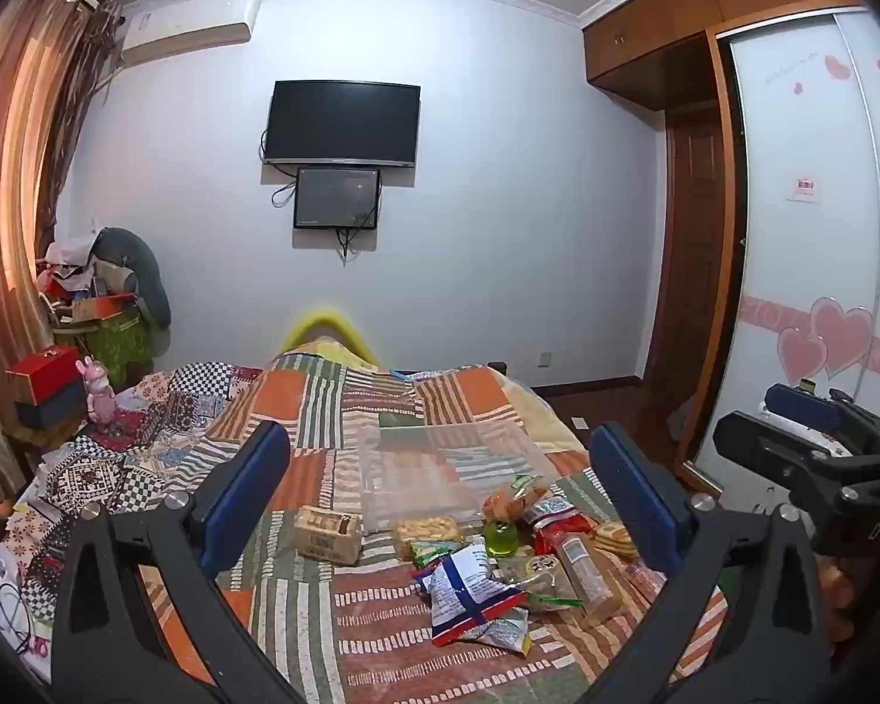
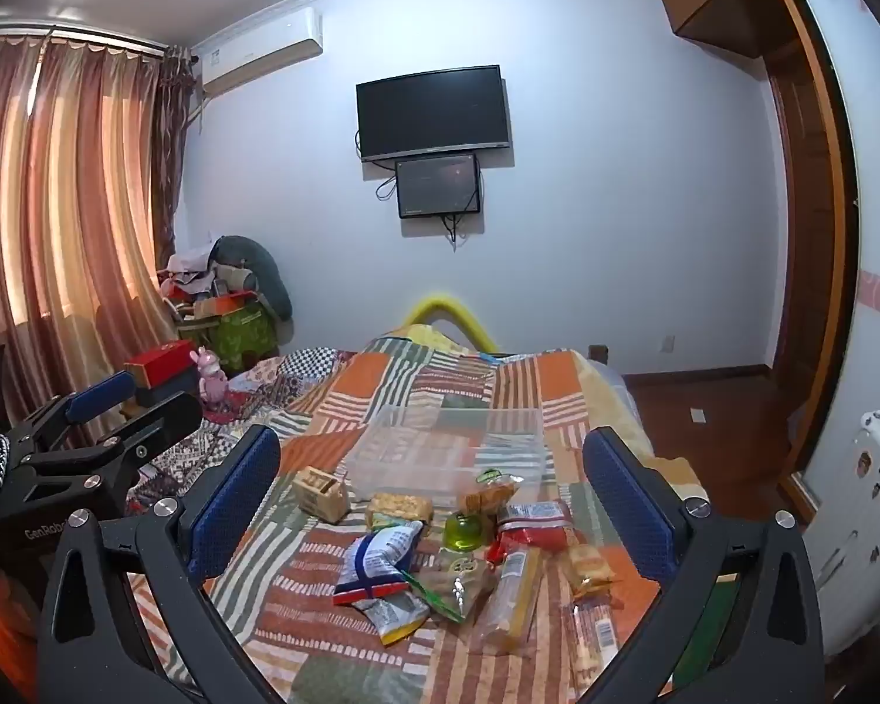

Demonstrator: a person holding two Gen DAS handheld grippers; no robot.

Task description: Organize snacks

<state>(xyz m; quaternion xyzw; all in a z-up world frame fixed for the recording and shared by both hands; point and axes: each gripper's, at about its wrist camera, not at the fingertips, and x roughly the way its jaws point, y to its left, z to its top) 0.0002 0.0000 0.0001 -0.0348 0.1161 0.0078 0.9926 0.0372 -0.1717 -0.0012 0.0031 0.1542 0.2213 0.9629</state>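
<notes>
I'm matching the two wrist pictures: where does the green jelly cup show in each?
Left wrist: green jelly cup low, right of centre, among the snacks.
Right wrist: green jelly cup low, just right of centre.
Shared landmark: clear plastic box just behind it.

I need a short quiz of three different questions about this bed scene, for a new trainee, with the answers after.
1. True or false: the clear plastic bin lies beyond the snack pile on the bed.
2. Which snack lies apart from the pile, toward the curtain side? A) tan biscuit pack B) green jelly cup C) red packet
3. Fill in: the jaws of the left gripper and the right gripper stand ___, holding nothing.

Key: 1 true; 2 A; 3 open.
</notes>
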